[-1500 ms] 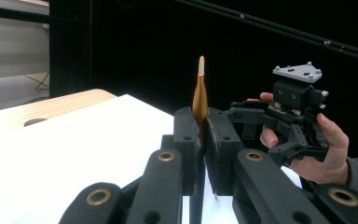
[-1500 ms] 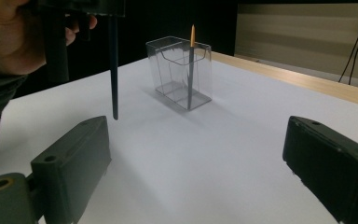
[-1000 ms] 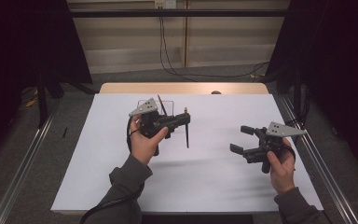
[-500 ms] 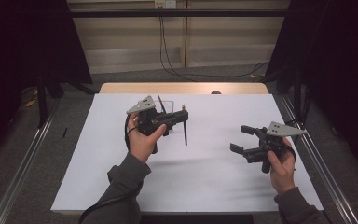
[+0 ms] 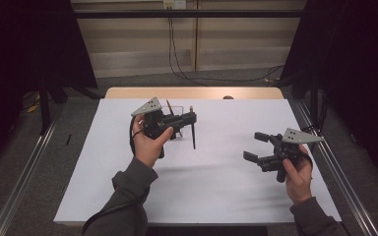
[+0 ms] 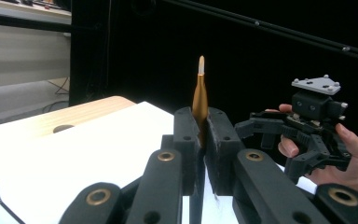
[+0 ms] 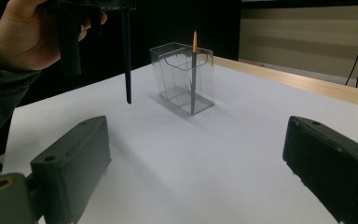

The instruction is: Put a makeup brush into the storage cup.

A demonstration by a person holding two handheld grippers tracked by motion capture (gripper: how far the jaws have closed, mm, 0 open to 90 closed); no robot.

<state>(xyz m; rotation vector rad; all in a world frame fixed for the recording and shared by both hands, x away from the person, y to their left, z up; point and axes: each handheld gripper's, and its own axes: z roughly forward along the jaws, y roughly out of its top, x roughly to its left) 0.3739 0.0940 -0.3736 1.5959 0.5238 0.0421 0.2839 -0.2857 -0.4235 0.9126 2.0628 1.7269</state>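
My left gripper (image 5: 193, 117) is shut on a slim dark pen (image 5: 193, 133) and holds it upright above the white table cover. In the left gripper view the pen's gold upper end (image 6: 200, 98) sticks up from between the closed jaws of the left gripper (image 6: 200, 128). Just behind it stands a clear plastic box (image 5: 176, 112) with a second pen (image 7: 193, 74) upright inside. From the right gripper view, the held pen (image 7: 127, 60) hangs to the left of the box (image 7: 184, 77). My right gripper (image 5: 257, 146) hovers open and empty at the right, also seen as (image 7: 200, 163).
A white sheet (image 5: 216, 187) covers the table, and a strip of bare wood (image 5: 192, 92) shows along the far edge. Metal rails (image 5: 334, 162) run along both sides. Black curtains stand left and right.
My left gripper with the pen has shifted slightly up and toward the clear box. The right gripper has not moved.
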